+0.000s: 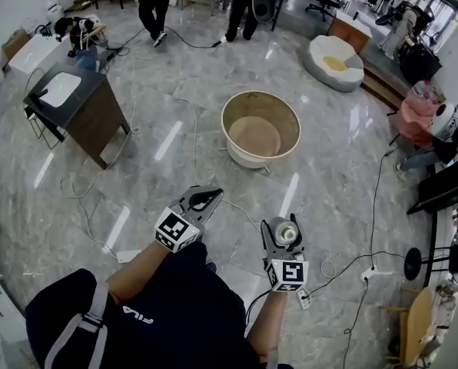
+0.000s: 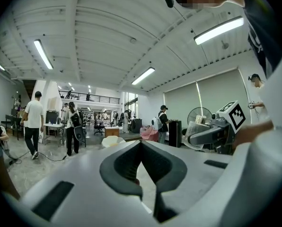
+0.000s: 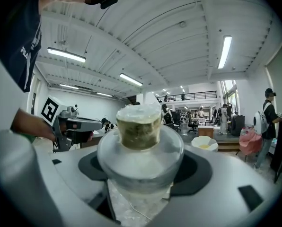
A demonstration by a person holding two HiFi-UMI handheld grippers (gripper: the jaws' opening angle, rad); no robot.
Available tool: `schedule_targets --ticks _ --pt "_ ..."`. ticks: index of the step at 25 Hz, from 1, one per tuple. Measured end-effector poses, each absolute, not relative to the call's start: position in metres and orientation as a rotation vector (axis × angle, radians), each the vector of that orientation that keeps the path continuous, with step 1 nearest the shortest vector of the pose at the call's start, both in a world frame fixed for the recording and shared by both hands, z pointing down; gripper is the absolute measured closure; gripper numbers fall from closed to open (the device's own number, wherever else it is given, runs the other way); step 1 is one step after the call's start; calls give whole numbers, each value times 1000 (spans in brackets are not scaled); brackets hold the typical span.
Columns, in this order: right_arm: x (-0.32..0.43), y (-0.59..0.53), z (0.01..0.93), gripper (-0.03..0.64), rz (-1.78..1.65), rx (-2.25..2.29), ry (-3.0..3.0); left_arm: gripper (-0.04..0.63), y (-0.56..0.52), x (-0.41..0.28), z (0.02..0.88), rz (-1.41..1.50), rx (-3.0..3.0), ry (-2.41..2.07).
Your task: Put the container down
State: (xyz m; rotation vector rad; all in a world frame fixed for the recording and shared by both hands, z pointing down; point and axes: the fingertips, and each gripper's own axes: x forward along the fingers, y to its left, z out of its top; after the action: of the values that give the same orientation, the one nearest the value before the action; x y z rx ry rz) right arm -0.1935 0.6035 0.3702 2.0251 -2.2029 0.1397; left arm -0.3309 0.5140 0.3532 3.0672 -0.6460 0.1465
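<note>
- The right hand-held gripper is clamped on the container. Its dark pads press the wide clear body from both sides, and a narrower brownish section sits farther out.
- In the head view the container is held in the air in front of the person, above the floor, so it has not yet been put down.
- It looks like a light, clear-walled jar, probably smooth and slippery. I cannot tell whether the wall is glass or plastic, so a gentle set-down is safer than a drop.
- The wide body is the sensible place to hold it, because the narrower part offers the pads less surface.
- The left hand-held gripper has its jaws together with nothing between them. It hangs beside the right one and apart from the container.
- Loose cables run over the floor just ahead, and they would make poor footing for a jar.
- Farther out stands a large round tub, open-topped and seemingly empty.
- A dark tabletop stands off to the left, well apart from the person.
- A white round cushion lies at the far right, and people stand at the far end of the hall.
</note>
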Motion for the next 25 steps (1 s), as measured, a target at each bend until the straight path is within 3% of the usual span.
schedule_targets --ticks 25 --pt "-161 563 378 256 122 1994 -2232 571 471 -298 353 88 3052 -687"
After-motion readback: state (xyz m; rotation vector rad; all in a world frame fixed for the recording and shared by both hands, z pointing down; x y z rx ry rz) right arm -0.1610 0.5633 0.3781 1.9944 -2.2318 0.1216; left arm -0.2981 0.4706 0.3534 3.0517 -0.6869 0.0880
